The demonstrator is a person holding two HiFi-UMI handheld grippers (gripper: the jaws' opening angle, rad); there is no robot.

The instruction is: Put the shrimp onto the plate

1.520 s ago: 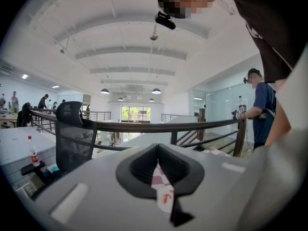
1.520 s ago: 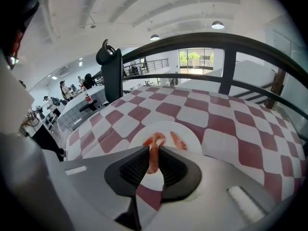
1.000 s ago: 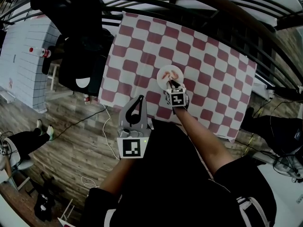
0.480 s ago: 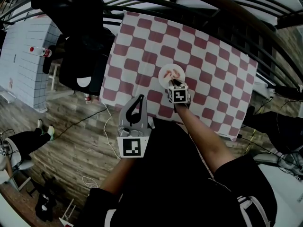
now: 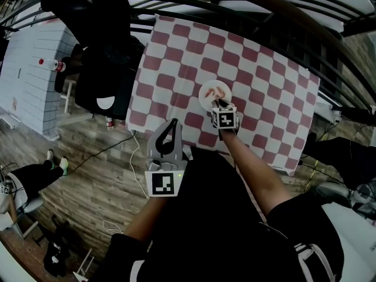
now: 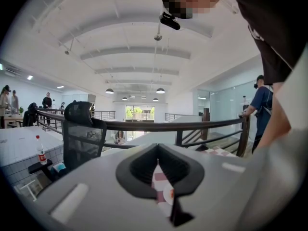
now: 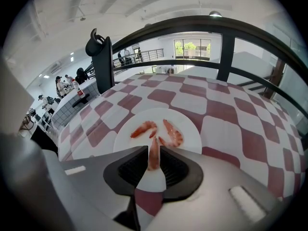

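Observation:
A white plate point(image 7: 192, 129) lies on the red-and-white checked tablecloth point(image 5: 264, 98) with two pink shrimp on it, one to the left point(image 7: 143, 127) and one to the right point(image 7: 173, 134). Over the plate's near rim my right gripper point(image 7: 153, 166) is shut on a third shrimp point(image 7: 153, 153), which stands upright between the jaws. In the head view that gripper point(image 5: 219, 104) reaches the plate point(image 5: 207, 91) from the near side. My left gripper point(image 5: 172, 126) hangs off the table's near left edge, jaws shut with nothing in them point(image 6: 161, 177).
A black office chair point(image 5: 100, 69) stands left of the table. A dark curved railing point(image 5: 264, 16) runs behind the table's far and right sides. A bottle point(image 5: 47, 62) sits on a white counter at far left. Wooden floor lies below the table's near edge.
My right gripper has edged slightly forward over the plate's near rim with the shrimp still in it. The left gripper has stayed where it was.

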